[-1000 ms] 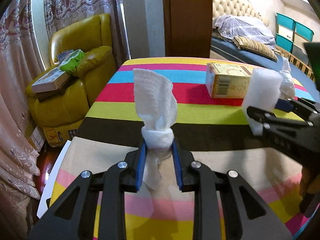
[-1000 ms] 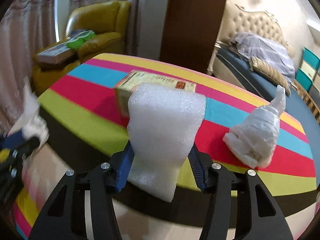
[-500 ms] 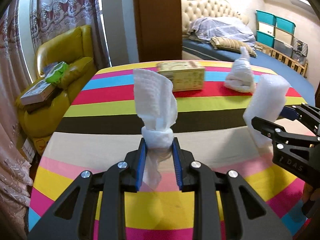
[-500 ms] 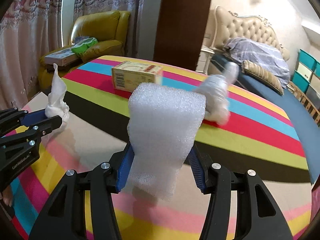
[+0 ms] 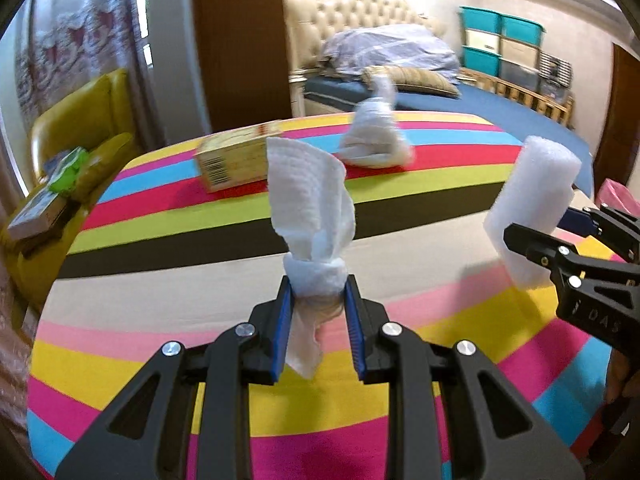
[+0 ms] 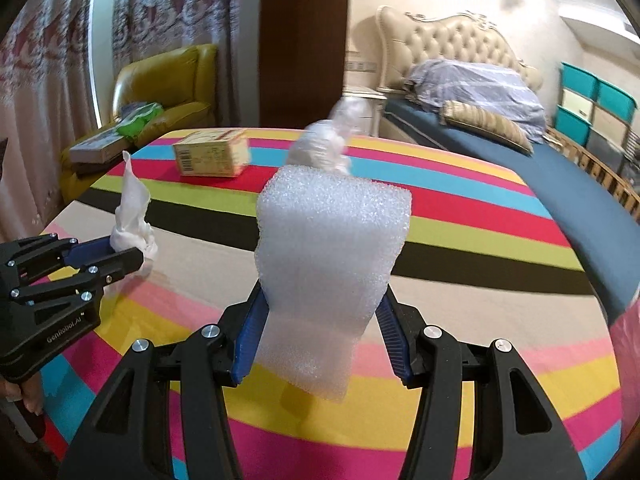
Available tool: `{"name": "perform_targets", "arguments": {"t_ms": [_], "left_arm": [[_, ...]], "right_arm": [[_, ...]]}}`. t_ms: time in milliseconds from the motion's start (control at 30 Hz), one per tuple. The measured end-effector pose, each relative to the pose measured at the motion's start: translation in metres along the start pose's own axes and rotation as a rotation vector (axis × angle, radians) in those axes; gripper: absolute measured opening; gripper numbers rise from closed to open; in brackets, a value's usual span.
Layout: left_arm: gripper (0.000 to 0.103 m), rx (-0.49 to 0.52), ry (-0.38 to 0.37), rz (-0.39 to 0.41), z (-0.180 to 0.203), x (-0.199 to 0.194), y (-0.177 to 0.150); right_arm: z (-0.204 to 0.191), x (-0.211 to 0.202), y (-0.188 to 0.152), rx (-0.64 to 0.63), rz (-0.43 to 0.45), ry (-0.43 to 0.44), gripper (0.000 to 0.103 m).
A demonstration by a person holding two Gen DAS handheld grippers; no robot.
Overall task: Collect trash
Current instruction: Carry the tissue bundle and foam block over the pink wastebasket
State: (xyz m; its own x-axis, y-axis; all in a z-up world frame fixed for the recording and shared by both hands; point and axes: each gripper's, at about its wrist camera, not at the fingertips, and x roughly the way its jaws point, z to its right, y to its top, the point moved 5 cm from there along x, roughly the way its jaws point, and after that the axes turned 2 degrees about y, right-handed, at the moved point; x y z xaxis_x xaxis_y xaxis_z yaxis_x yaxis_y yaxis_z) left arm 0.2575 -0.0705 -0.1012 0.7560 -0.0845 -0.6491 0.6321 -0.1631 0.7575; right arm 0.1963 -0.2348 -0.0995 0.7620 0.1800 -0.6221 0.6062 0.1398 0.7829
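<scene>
My left gripper (image 5: pixel 318 284) is shut on a twisted white paper tissue (image 5: pixel 310 208), which stands up between the blue pads. The same tissue (image 6: pixel 130 216) and left gripper (image 6: pixel 128 252) show at the left of the right wrist view. My right gripper (image 6: pixel 322 300) is shut on a white foam block (image 6: pixel 330 256); that foam block (image 5: pixel 530 204) and right gripper (image 5: pixel 536 232) appear at the right of the left wrist view. Both hover over the striped tablecloth (image 5: pixel 160 312). A yellow cardboard box (image 5: pixel 232 158) and a crumpled white bag (image 5: pixel 374 136) lie at the far side.
A yellow armchair (image 6: pixel 160 80) with books and a green packet stands beyond the table's left end. A bed (image 6: pixel 500 120) with a tufted headboard lies behind, with teal storage boxes (image 5: pixel 500 44) at the far right. Something pink (image 5: pixel 618 196) shows past the table's right edge.
Both grippers have swept sideways over the table, still holding the tissue and the foam. The box and white bag have slid leftwards in both views, and more of the bed and right side shows.
</scene>
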Motion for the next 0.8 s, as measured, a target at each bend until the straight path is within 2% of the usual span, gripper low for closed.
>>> {"name": "perform_targets", "arguments": {"t_ms": [267,467,800], "left_arm": [[0.025,0.120,-0.106,0.030,0.073,-0.003,0.007],[0.025,0.187,-0.188,0.055,0.121,-0.007,0.011],[0.025,0.245,-0.306,0.040,0.177,-0.003,0.022]], "right_arm": [[0.061,-0.025,-0.021,0.091,-0.009,-0.073,0.051],[0.101,-0.044,-0.032,0.158,0.019,-0.118,0.051],[0.163,-0.068,-0.047,0.243,0.042,-0.210,0.051]]}}
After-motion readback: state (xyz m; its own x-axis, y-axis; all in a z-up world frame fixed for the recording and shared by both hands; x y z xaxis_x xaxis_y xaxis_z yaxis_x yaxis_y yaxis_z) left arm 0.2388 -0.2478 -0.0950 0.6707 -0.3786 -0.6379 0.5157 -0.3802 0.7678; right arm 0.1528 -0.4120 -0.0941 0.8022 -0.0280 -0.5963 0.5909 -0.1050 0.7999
